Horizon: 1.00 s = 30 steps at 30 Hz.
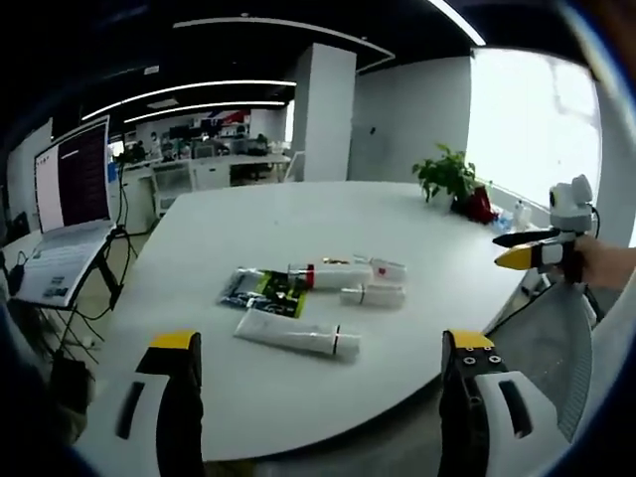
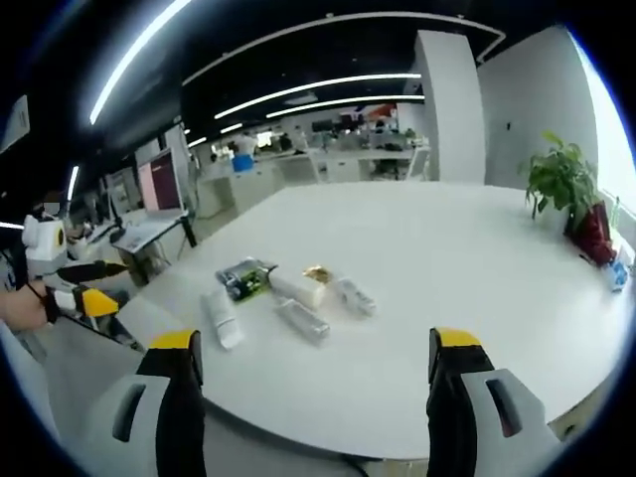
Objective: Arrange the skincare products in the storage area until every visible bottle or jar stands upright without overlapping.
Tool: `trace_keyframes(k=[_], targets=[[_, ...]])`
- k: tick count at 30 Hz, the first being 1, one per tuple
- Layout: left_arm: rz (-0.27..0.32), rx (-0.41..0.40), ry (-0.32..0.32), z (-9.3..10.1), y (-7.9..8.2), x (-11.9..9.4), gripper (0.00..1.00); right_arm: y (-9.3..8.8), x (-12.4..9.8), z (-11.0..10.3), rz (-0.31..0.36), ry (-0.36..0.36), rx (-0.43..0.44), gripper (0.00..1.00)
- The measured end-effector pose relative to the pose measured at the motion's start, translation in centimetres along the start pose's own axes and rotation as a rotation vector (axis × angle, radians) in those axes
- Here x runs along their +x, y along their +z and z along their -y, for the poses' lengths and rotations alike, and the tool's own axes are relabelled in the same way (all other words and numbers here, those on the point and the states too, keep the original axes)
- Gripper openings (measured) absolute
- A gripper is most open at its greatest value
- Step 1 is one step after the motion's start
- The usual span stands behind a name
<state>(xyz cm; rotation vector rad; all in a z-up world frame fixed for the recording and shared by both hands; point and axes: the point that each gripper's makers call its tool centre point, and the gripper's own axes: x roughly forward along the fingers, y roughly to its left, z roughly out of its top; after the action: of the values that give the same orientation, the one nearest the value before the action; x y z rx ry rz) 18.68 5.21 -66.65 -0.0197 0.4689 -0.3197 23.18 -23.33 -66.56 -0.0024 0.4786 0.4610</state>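
White round table (image 1: 417,248) carries my skincare products, all lying flat near its middle.

Largest on it is the potted plant (image 1: 449,177) at the far edge, well apart from the products. Next comes the green sachet (image 1: 262,291), then the long white tube (image 1: 296,337) lying just beside it, nearer me. A red-banded tube (image 1: 328,275) touches the sachet's far end, with a small white bottle (image 1: 373,295) and a small white box (image 1: 386,267) just beside it. My left gripper (image 1: 320,360) and my right gripper (image 2: 313,356) both hover short of the table, jaws spread wide, holding nothing.
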Motion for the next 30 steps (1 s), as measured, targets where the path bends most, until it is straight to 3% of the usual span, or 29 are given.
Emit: trace_keyframes(k=[6, 10, 13, 18, 21, 25, 30], targets=[[-0.011, -0.053, -0.007, -0.4, 0.0, 0.1, 0.93, -0.5, 0.2, -0.3, -0.040, 0.032, 0.000, 0.95], [0.010, -0.024, 0.002, -0.2, 0.6, 0.2, 0.94, -0.2, 0.2, 0.2, -0.043, 0.064, 0.093, 0.93], [-0.009, 0.003, 0.004, 0.5, 0.2, 0.2, 0.94, -0.4, 0.7, 1.1, -0.062, 0.049, 0.049, 0.92], [-0.001, -0.028, 0.018, -0.3, 0.6, -0.1, 0.94, -0.8, 2.0, 0.6, -0.089, 0.080, 0.023, 0.91], [-0.002, -0.034, 0.008, -0.3, 0.8, 0.3, 0.95, -1.0, 2.3, 0.7, -0.108, 0.103, -0.034, 0.84], [0.000, 0.012, -0.012, 0.2, 1.2, 1.2, 0.96, -0.9, 2.7, 1.1, -0.133, 0.118, -0.051, 0.83], [-0.017, -0.002, -0.049, 0.1, 0.9, 2.0, 0.96, -0.4, 3.4, 1.7, -0.142, 0.106, -0.069, 0.81]])
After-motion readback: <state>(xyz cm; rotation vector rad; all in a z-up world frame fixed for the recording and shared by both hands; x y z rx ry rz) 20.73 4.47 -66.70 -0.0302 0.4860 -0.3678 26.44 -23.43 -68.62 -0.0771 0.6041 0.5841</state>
